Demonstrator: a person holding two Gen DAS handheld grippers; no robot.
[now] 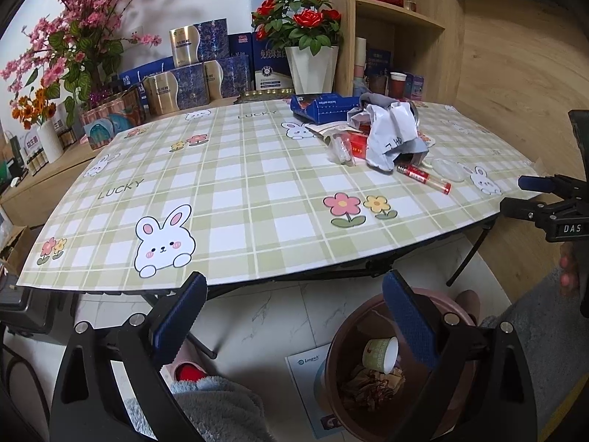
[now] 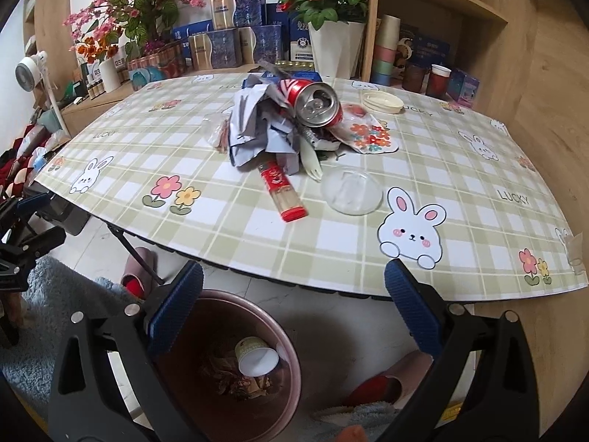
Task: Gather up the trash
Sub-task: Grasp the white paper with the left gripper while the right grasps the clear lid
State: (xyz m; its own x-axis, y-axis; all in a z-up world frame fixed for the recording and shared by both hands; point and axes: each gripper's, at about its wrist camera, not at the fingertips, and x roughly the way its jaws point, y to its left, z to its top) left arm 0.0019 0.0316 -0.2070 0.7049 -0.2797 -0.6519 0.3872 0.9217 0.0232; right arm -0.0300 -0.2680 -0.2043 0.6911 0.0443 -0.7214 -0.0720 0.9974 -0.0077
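A heap of trash lies on the checked table: a crumpled grey bag, a blue box, a red packet. In the right wrist view the heap shows a red can, the grey bag, the red packet, a clear round lid and a flowered wrapper. A brown bin stands on the floor below the table edge, holding a paper cup and scraps; it also shows in the right wrist view. My left gripper and right gripper are open and empty, held above the bin.
Flower pots, gift boxes and shelves stand behind the table. Slippers and a grey rug lie on the floor. A round cream lid sits at the table's back.
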